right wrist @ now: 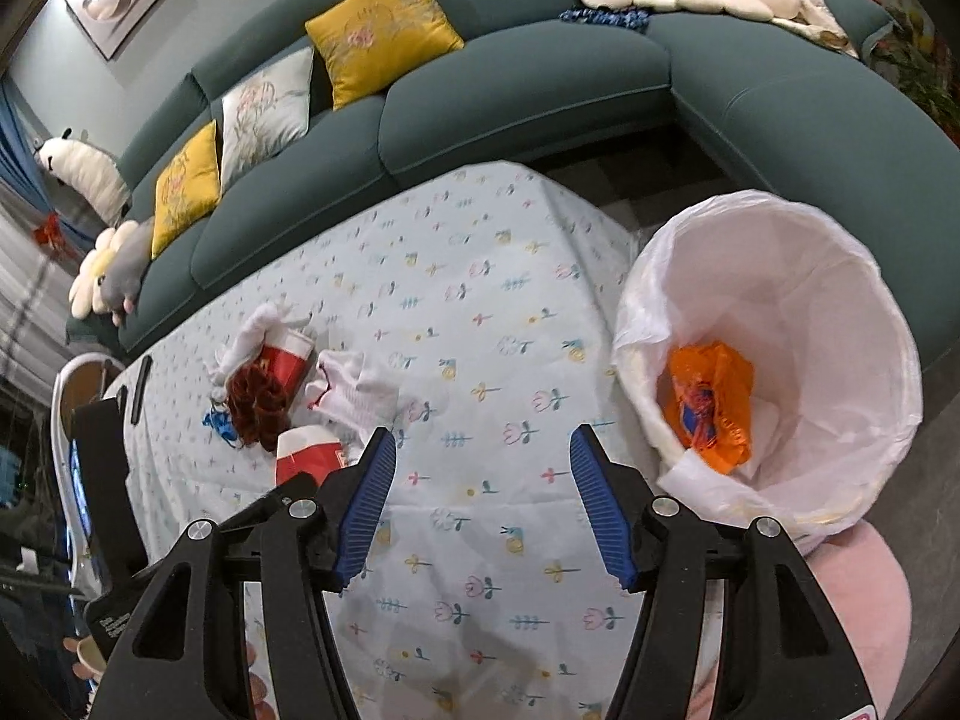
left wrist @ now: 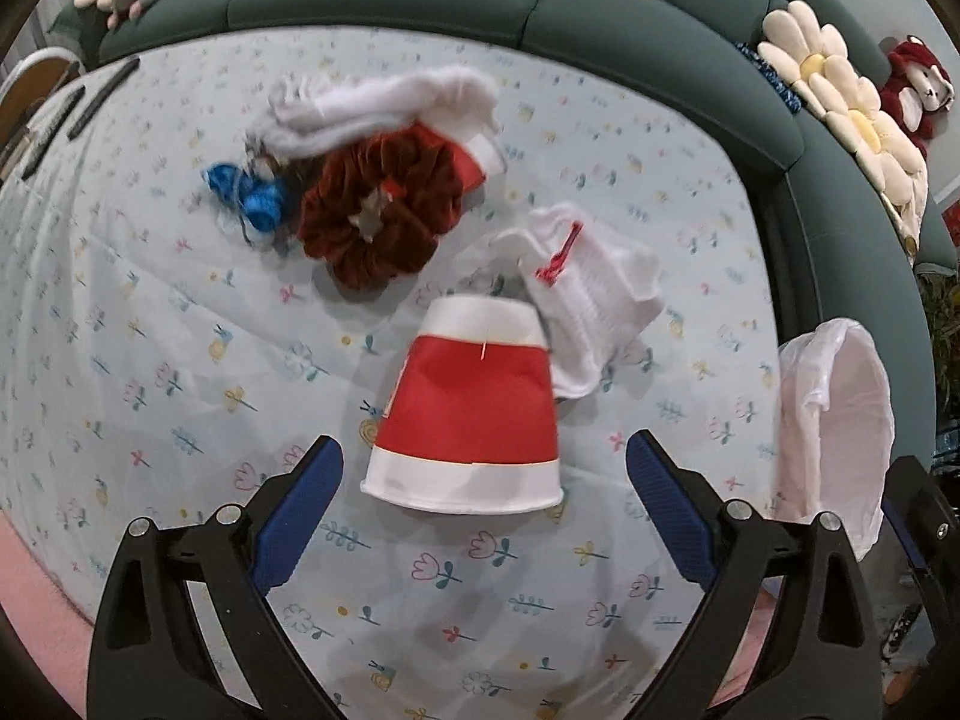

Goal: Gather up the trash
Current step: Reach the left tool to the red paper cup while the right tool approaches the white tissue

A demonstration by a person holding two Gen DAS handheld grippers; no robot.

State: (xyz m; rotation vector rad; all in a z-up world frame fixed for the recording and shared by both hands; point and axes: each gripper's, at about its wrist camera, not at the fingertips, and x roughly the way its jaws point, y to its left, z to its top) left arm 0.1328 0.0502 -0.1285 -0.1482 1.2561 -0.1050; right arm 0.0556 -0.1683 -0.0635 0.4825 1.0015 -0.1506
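You are holding your left gripper (left wrist: 485,468) spread wide, its ribbed blue pads flanking a red-and-white paper cup (left wrist: 471,408) lying on its side on the floral tablecloth (left wrist: 180,360). Beyond it are lying a crumpled white glove (left wrist: 591,300), a dark red velvet scrunchie (left wrist: 378,210) and white fluff (left wrist: 384,102). Your right gripper (right wrist: 483,492) is gaping empty beside the white-lined trash bin (right wrist: 840,324), which is holding an orange wrapper (right wrist: 711,405).

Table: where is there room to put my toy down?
Bare cloth lies between the gloves and the bin, and in front of the right gripper. It is crowded around the cups, scrunchie and gloves.
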